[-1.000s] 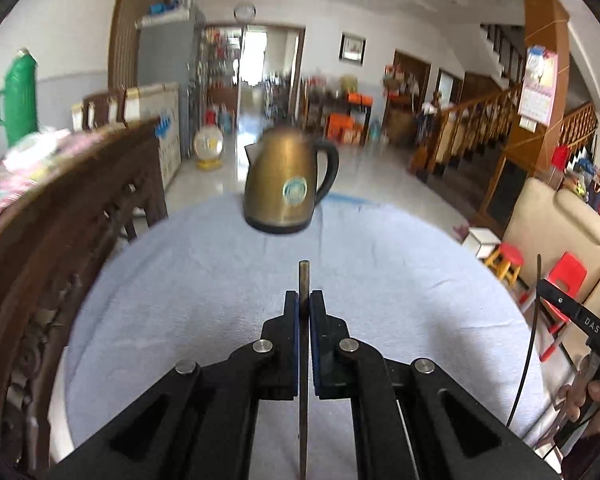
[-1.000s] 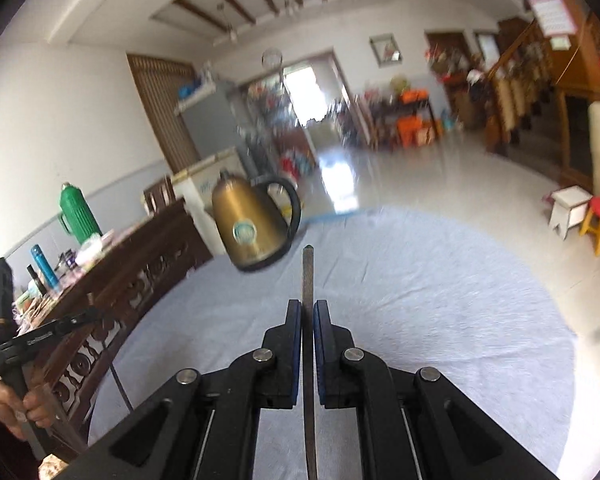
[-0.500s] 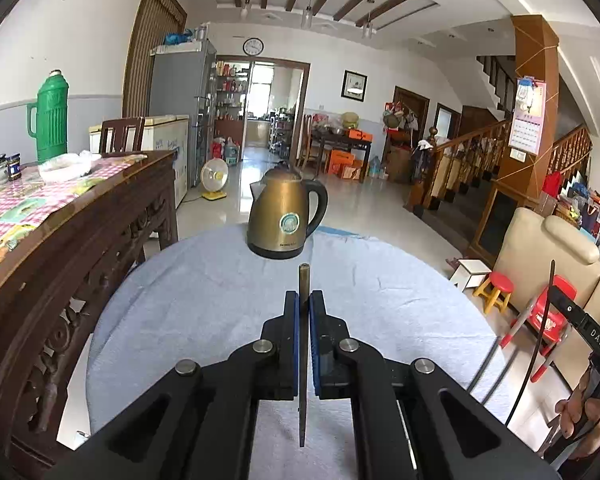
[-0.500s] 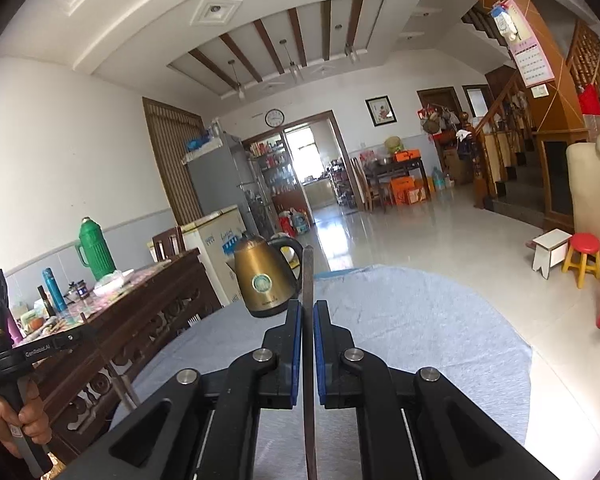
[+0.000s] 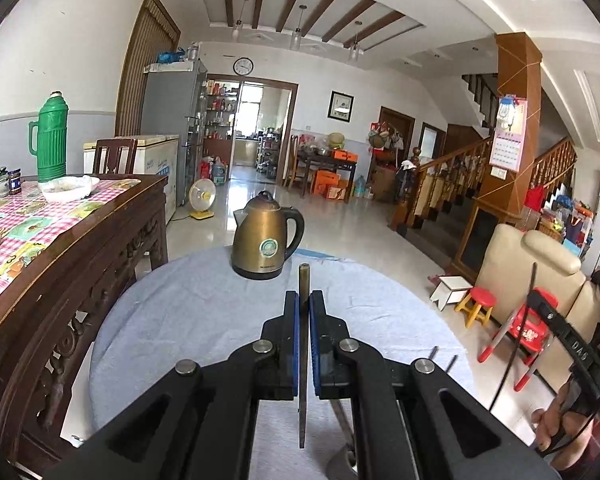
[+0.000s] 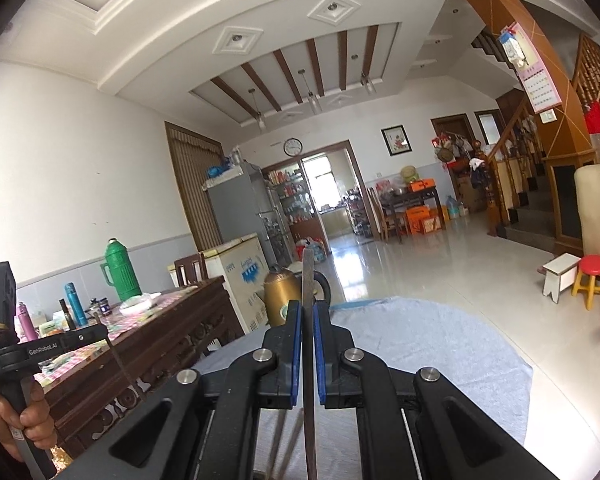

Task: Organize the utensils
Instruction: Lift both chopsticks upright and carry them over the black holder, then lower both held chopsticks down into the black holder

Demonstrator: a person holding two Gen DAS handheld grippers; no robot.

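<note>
My left gripper (image 5: 304,300) is shut on a thin dark metal utensil handle (image 5: 303,280), seen edge-on, held above the round table with a grey-blue cloth (image 5: 188,312). My right gripper (image 6: 307,308) is shut on a similar flat metal utensil handle (image 6: 308,272), tilted upward toward the room. The utensils' working ends are hidden below the jaws. Two thin dark rods (image 5: 442,356) lie on the cloth to the right. The right gripper's body (image 5: 572,352) shows at the left wrist view's right edge; the left gripper's body (image 6: 8,344) shows at the right wrist view's left edge.
A bronze electric kettle (image 5: 266,242) stands at the far side of the table; it also shows in the right wrist view (image 6: 278,296). A dark carved wooden table (image 5: 80,248) with a checked cloth and green thermos (image 5: 52,138) stands left. Stools (image 5: 476,308) and a beige sofa (image 5: 540,272) stand right.
Both grippers have tilted upward and risen, so the views show more room and ceiling and less tabletop. Both stay shut on their utensils.
</note>
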